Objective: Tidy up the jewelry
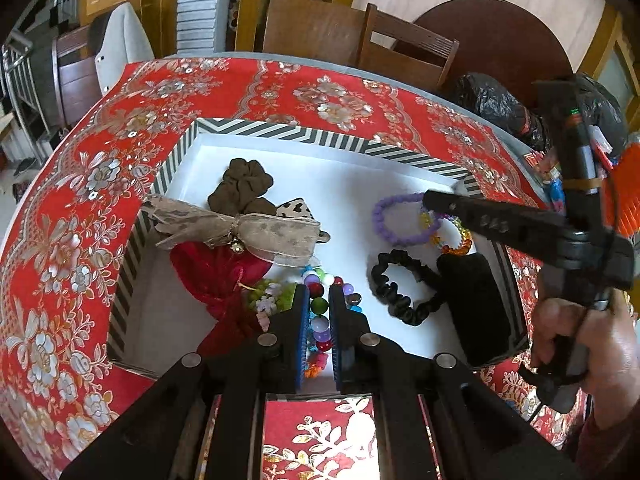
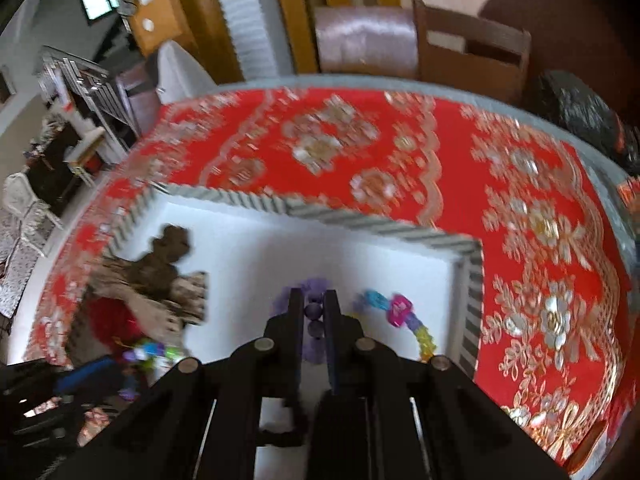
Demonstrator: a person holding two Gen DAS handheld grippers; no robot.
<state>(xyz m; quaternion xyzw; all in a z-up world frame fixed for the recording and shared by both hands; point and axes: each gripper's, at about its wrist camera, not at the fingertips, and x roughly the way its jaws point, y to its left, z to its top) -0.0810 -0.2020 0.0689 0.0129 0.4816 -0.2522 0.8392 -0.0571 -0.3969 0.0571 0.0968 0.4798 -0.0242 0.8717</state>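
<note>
From the left wrist view, the left tongs (image 1: 319,308) hang low over the near edge of the striped box (image 1: 280,130), which sits in the middle of the desk (image 1: 248,88) on its red flowered cloth. The jaws stand narrowly apart with the multicoloured bead bracelet (image 1: 320,312) running between them; they look clenched on its beads, though the contact itself is partly hidden. Just left of it lie a red pouch (image 1: 218,276) and a tan ribbon bow (image 1: 240,230), with a brown scrunchie (image 1: 244,186) toward the box's far left corner. Toward the right wall lie the black scrunchie (image 1: 400,294), a black pad (image 1: 476,304), the purple bracelet (image 1: 400,218) and a clear coloured bead bracelet (image 1: 452,236). The right tongs (image 1: 430,200) reach in from the right with their tip at the purple bracelet's far rim.

The right wrist view is blurred by motion. The right tongs (image 2: 313,312) are nearly closed with dark purple beads of the purple bracelet (image 2: 314,318) between the jaws, so they appear to be grasping it near the box's far right corner. The clear coloured bracelet (image 2: 400,312) lies just beside, toward the right wall.

The step in hand seems to be picking up one bracelet with each tool. Next, each lift likely needs a straight, slow rise so the loops clear neighbouring pieces, since the purple and clear bracelets overlap and could drag along together.
</note>
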